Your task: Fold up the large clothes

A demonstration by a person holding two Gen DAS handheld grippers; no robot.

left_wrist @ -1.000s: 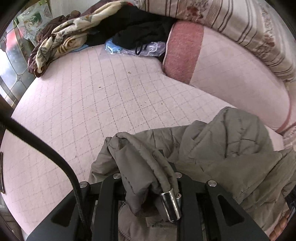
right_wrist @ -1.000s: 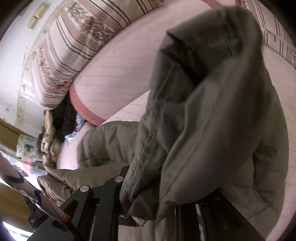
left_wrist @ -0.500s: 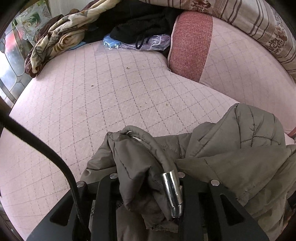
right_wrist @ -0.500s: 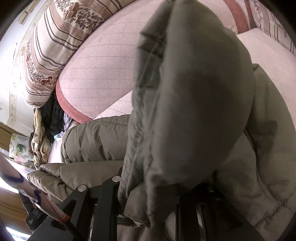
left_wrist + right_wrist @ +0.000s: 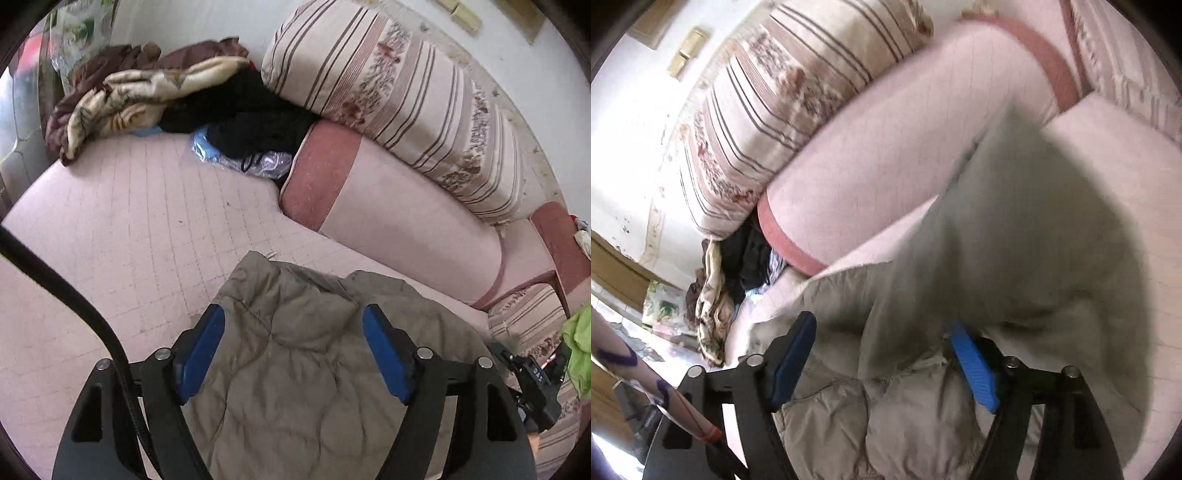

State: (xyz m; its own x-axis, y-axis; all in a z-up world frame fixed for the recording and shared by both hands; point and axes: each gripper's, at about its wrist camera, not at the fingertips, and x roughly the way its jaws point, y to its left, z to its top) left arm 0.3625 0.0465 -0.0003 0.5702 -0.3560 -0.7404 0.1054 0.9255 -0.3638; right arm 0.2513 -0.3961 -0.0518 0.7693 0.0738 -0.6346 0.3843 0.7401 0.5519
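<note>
An olive-grey padded jacket (image 5: 295,369) lies on the pink quilted bed (image 5: 129,229). My left gripper (image 5: 292,314) hangs above it, its jaws opening; the blue pads (image 5: 201,354) stand wide apart and touch no cloth. In the right wrist view the same jacket (image 5: 1015,240) is blurred in motion, a fold of it slumping in front of the right gripper (image 5: 881,325). These jaws are opening too. Cloth lies between and below the blue pads (image 5: 973,369), but they do not press on it.
A striped floral bolster (image 5: 406,103) rests on a pink cushion with a red band (image 5: 388,221) at the back. A heap of blankets (image 5: 147,92), black clothes (image 5: 251,110) and a plastic bag (image 5: 236,158) fills the far corner. A green cloth (image 5: 578,350) shows at right.
Both grippers were shut on folds of the jacket; now both stand wide with blue pads bare. The jacket has dropped onto the bed, and both views have risen.
</note>
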